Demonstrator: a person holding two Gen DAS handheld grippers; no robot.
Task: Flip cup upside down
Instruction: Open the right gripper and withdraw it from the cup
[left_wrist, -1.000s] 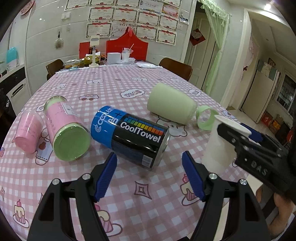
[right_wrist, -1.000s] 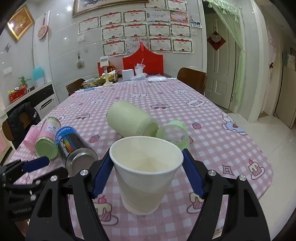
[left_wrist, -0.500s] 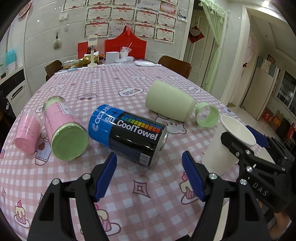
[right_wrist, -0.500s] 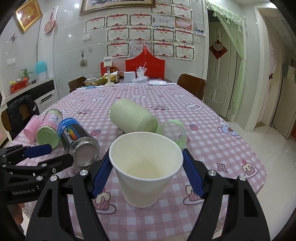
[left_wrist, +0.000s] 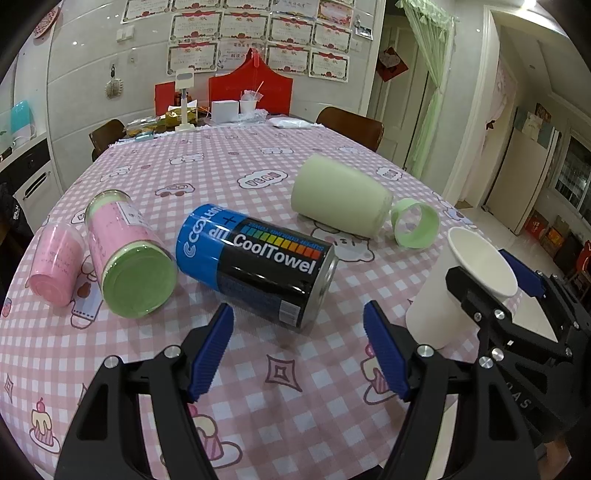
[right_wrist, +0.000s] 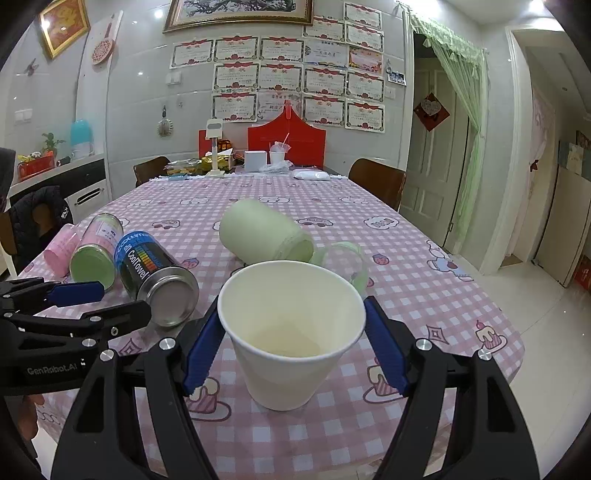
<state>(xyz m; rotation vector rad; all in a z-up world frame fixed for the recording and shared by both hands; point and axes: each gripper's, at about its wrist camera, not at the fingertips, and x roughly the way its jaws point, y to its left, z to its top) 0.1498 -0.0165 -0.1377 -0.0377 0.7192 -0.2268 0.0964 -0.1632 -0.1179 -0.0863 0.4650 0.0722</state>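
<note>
The upright paper cup (right_wrist: 291, 332) is straddled, seemingly ungripped, by the wide right gripper (right_wrist: 291, 347); left gripper (left_wrist: 297, 347) is held wide and empty beside the cup, which could be crushed or dropped if squeezed badly.

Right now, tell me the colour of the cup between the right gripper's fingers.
The cup is plain white, clearest in the right wrist view.
</note>
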